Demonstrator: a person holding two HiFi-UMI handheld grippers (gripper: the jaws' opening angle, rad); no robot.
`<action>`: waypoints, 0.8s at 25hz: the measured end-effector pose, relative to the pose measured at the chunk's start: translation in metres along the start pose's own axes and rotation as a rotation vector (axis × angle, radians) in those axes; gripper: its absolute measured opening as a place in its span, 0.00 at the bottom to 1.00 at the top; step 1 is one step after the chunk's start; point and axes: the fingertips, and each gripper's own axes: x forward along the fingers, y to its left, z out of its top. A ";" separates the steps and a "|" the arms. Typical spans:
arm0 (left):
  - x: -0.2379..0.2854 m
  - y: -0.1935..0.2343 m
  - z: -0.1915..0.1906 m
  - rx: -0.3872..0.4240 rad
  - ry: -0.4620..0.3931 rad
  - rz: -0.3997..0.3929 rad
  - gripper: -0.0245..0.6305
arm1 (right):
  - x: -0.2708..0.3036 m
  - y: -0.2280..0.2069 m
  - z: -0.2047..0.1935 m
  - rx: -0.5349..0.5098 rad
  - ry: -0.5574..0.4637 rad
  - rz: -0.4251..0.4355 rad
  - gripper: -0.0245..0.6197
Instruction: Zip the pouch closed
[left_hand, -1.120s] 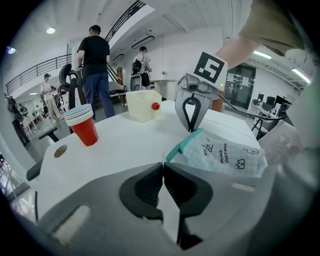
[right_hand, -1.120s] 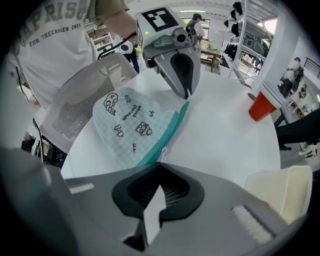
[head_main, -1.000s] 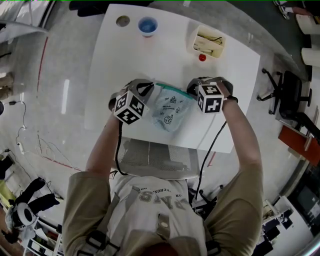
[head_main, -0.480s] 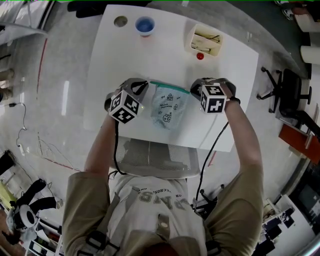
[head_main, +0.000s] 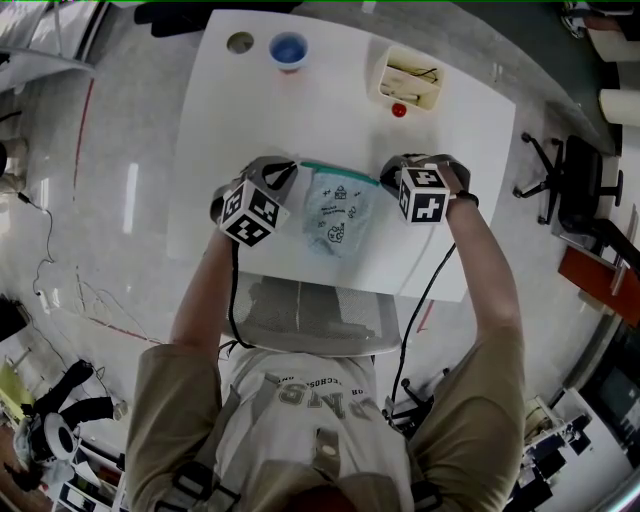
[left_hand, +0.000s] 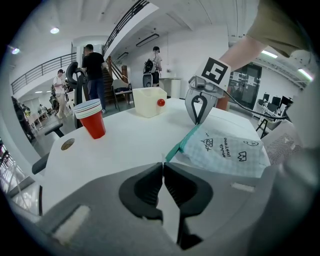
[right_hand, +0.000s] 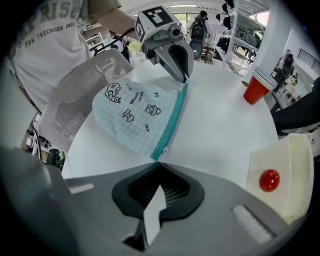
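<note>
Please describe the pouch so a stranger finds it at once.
On the white table, between the left gripper and the right gripper, is the pouch. It alone is cloth: pale checked fabric with small drawings and a teal zip.

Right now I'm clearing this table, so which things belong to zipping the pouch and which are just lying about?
In the job: pouch, left gripper and right gripper, each shut on an end of its zip.
Lying about: red cup, cream box, red ball, brown disc.
</note>
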 end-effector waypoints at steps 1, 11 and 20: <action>0.000 0.000 0.000 -0.002 -0.002 -0.001 0.07 | 0.000 0.000 0.000 0.008 -0.005 0.000 0.04; -0.005 -0.001 0.003 -0.048 -0.028 0.001 0.17 | -0.003 -0.006 0.000 0.098 -0.036 -0.071 0.07; -0.012 0.007 0.002 -0.089 -0.046 0.033 0.27 | -0.017 -0.010 -0.003 0.230 -0.113 -0.143 0.19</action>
